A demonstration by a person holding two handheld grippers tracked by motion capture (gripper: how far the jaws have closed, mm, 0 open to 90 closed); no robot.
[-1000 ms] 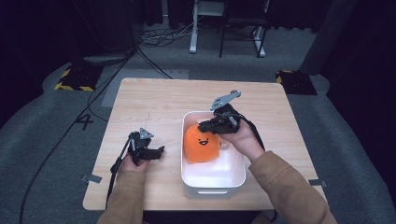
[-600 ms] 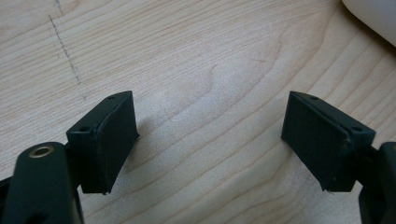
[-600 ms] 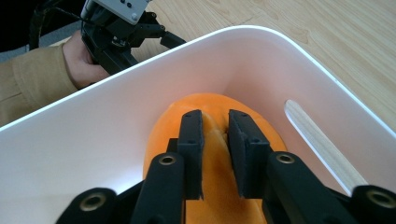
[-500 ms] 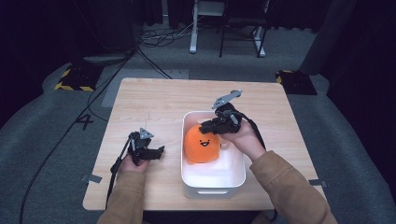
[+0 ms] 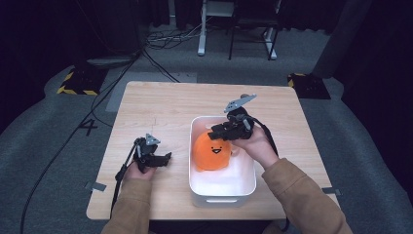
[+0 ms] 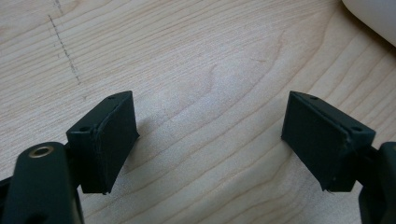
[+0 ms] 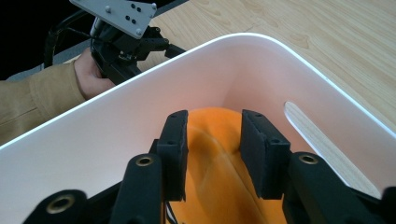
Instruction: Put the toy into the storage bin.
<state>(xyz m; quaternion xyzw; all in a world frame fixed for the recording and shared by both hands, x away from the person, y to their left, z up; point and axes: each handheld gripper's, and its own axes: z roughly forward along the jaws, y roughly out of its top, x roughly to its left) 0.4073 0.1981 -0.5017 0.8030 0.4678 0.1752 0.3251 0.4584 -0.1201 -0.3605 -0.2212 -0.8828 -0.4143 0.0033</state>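
A person sits at a light wooden table [image 5: 160,105], holding a two-jaw gripper in each hand. The right gripper [image 5: 223,131] reaches down into a white plastic bin [image 5: 222,192] and pinches an orange plush toy [image 5: 212,152] with a small smiling face. Seen along this gripper's own jaws, the soft orange fabric [image 7: 212,154] bulges between the two black pads, which press in on it from either side; the toy sits low inside the bin, directly under and ahead of the jaws, with the bin's white wall [image 7: 116,126] curving beyond it. A slot-shaped handle opening is cut into the wall to the right of the jaws. The grip is high on the toy, probably so it can be lifted or set down without the jaws hitting the bin's walls.

The left gripper [image 5: 160,160] rests low over bare tabletop, beside the bin's outer wall. Its jaws are spread wide and hold nothing, with only wood grain [image 6: 210,93] between them; it seems to be waiting out of the way
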